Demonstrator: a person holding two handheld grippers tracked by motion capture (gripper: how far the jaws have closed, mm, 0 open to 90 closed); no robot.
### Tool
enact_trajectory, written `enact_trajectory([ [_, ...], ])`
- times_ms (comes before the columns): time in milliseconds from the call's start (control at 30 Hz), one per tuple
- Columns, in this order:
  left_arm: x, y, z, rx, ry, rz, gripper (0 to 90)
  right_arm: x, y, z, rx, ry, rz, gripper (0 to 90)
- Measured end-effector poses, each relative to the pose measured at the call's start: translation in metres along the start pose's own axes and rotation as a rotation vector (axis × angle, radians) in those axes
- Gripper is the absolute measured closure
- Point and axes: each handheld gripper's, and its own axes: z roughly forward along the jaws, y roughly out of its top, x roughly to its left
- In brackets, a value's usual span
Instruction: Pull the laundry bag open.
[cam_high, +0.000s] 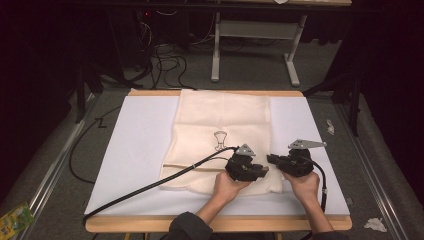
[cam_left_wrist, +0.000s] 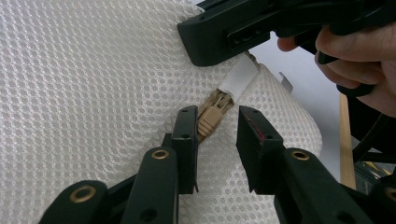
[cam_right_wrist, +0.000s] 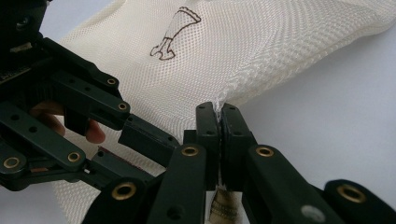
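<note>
A cream mesh bag with a small printed figure lies flat on the white table cover. Its tan zipper runs across the near part. In the left gripper view my left gripper is open, its jaws on either side of the tan zipper pull without clamping it. My right gripper is shut on the bag's edge at the zipper's end, pinching the white tab. In the high view both grippers meet at the bag's near right corner: left gripper, right gripper.
The left gripper's black cable trails across the cover to the near left corner. The table's wooden front edge runs along the bottom. Beyond the table are white desk legs and floor cables.
</note>
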Motion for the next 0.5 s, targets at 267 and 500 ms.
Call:
enact_trajectory([
  [267, 0.0017, -0.0046, 0.0011, 0.009, 0.01, 0.012, 66.3, 0.0001, -0.0013, 0.0003, 0.002, -0.002, -0.003, 89.0],
  [500, -0.0001, -0.007, 0.0067, 0.039, 0.071, 0.015, 65.8, 0.004, -0.0004, 0.004, 0.01, -0.003, -0.012, 89.0],
])
